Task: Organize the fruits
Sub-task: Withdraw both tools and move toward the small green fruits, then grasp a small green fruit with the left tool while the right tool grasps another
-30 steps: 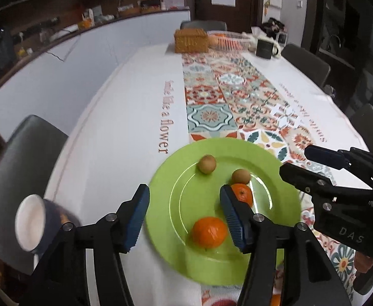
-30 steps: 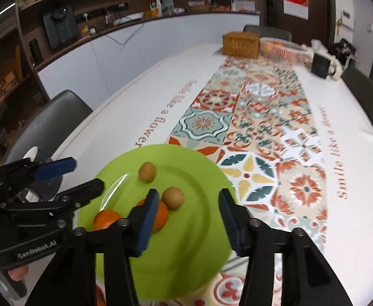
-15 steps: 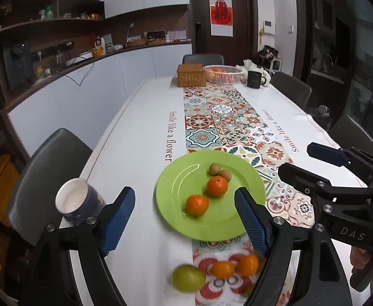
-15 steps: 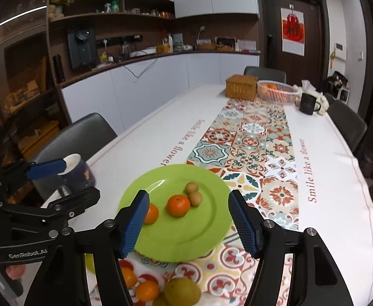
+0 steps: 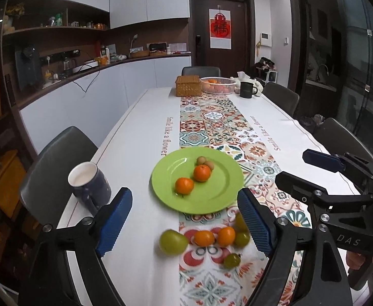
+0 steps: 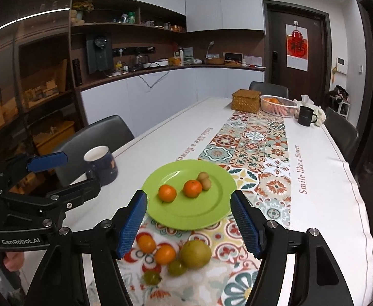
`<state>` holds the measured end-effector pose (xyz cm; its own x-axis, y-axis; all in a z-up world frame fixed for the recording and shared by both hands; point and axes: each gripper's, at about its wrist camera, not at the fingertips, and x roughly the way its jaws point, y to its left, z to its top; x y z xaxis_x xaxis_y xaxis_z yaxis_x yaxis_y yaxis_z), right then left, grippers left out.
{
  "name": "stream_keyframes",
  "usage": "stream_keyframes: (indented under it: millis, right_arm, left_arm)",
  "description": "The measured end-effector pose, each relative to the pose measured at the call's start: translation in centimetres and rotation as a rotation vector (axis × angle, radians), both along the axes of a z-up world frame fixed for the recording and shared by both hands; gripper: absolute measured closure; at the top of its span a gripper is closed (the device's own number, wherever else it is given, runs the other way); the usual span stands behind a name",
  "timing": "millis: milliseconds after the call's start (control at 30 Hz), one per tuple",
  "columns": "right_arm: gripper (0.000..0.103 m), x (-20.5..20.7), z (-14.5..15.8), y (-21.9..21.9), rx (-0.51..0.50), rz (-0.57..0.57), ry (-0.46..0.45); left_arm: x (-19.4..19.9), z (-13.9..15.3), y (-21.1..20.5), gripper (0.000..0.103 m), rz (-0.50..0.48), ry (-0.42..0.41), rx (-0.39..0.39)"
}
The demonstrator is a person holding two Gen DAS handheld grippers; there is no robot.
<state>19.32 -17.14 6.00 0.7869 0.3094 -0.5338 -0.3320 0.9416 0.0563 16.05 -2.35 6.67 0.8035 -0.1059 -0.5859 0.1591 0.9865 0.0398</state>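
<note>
A green plate (image 5: 219, 199) (image 6: 212, 214) on the table holds two tangerines (image 5: 184, 185) (image 6: 192, 188) and two small brown fruits (image 5: 209, 164) (image 6: 204, 179). In front of it on the patterned runner lie loose fruits: two tangerines (image 5: 204, 238) (image 6: 165, 254), a big green pear (image 5: 173, 241) (image 6: 195, 253) and small green fruits (image 5: 232, 260) (image 6: 177, 267). My left gripper (image 5: 185, 223) is open and empty, above the loose fruits. My right gripper (image 6: 189, 225) is open and empty, over the plate's near edge.
A dark blue mug (image 5: 89, 187) (image 6: 101, 164) stands left of the plate near the table's left edge. At the far end are a wicker box (image 5: 188, 86), a basket of fruit (image 5: 218, 85) and a black mug (image 5: 246, 89). Chairs stand around the table.
Both grippers have pulled back and up from the plate. The loose fruits in front of the plate have come into view. Both stay open and empty.
</note>
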Motion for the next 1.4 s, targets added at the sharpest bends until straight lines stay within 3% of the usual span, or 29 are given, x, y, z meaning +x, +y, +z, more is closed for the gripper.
stream_keyframes:
  millis: [367,700,1000,1400]
  right_arm:
    - [0.035,-3.7,-2.4,-1.1,-0.072,0.011,0.008]
    - [0.035,-4.3,-6.3,-1.7,-0.108,0.009,0.087]
    - [0.035,-3.5,-10.1,-2.9,-0.123,-0.027,0.191]
    - [0.035,-2.6,-12.4,-2.5,-0.101,-0.029,0.258]
  left_arm:
    - [-2.6,-4.5,-2.0,0.018,-0.039,0.076,-0.003]
    - [-2.6,-9.3,-3.7,0.019,-0.109,0.126,0.005]
    - [-0.3,-13.7,-4.7,0.034,-0.141,0.261,-0.024]
    - [1.2,-15.7,-4.9,0.061,-0.142,0.318,-0.038]
